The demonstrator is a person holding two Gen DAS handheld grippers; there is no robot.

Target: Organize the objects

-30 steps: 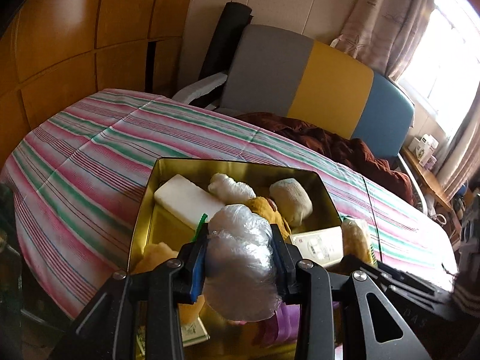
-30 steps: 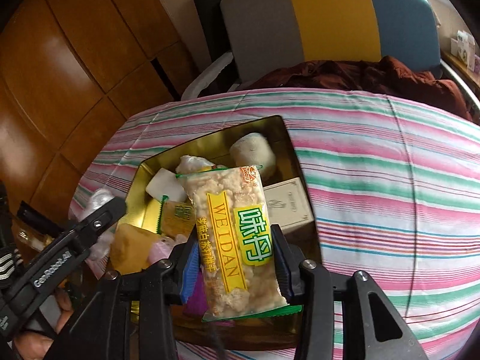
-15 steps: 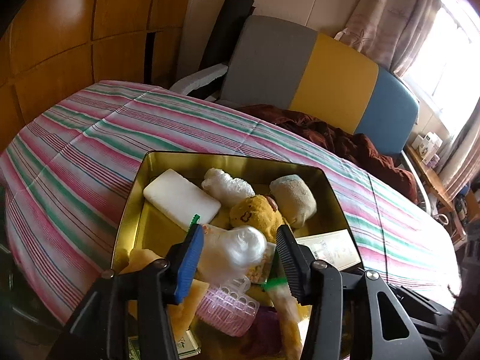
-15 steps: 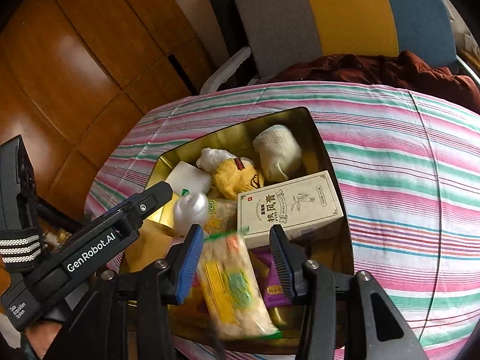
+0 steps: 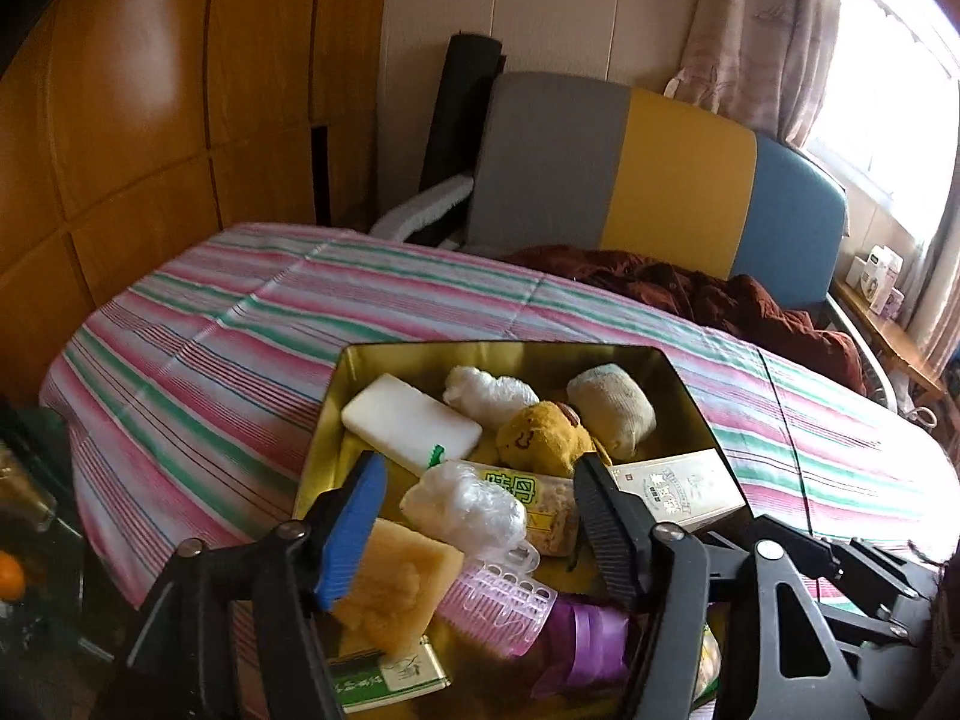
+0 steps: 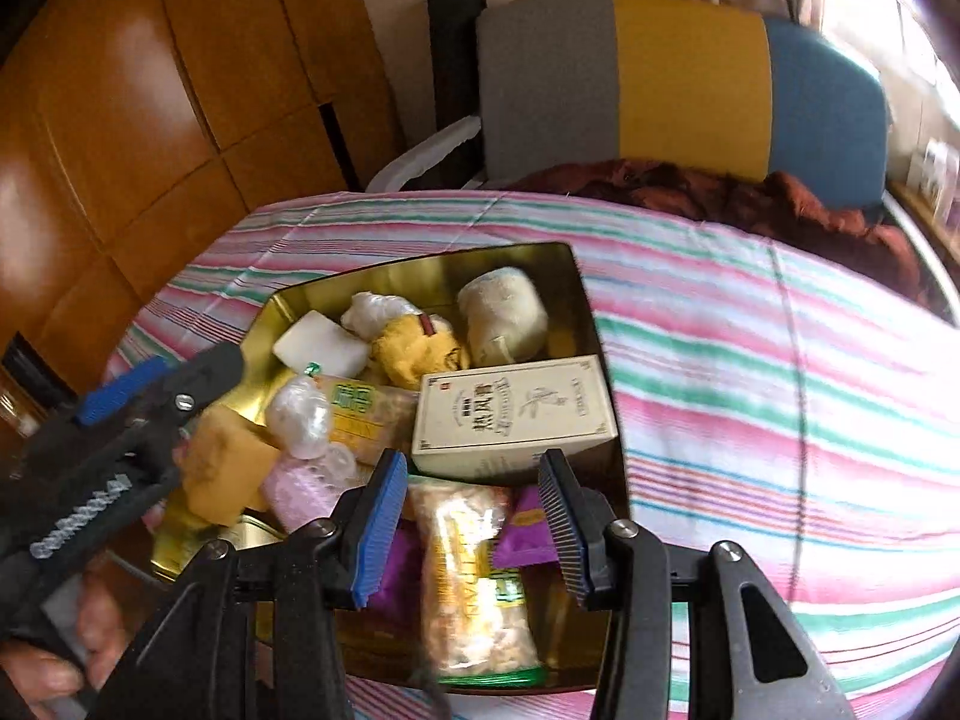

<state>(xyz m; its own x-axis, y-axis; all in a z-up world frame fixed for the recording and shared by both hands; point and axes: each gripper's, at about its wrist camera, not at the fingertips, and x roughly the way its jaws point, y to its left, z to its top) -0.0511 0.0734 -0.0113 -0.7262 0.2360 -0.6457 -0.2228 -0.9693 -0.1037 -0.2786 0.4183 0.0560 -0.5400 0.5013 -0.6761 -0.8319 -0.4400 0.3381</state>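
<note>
While its jaws have just been opening, the left gripper point(image 5: 474, 516) is seen released at the lower centre of its view, a plastic-wrapped bundle point(image 5: 465, 507) lying loose between the pads, untouched; the bundle rests inside a gold tin point(image 5: 420, 354) on a striped desk point(image 5: 210, 330), beside a white block point(image 5: 408, 423) and a yellow plush toy point(image 5: 540, 435); in the right wrist view the right gripper point(image 6: 471, 531) is also released at lower centre, a snack packet point(image 6: 474, 588) lying free in the tin beneath it, below a cream box point(image 6: 516, 411).
</note>
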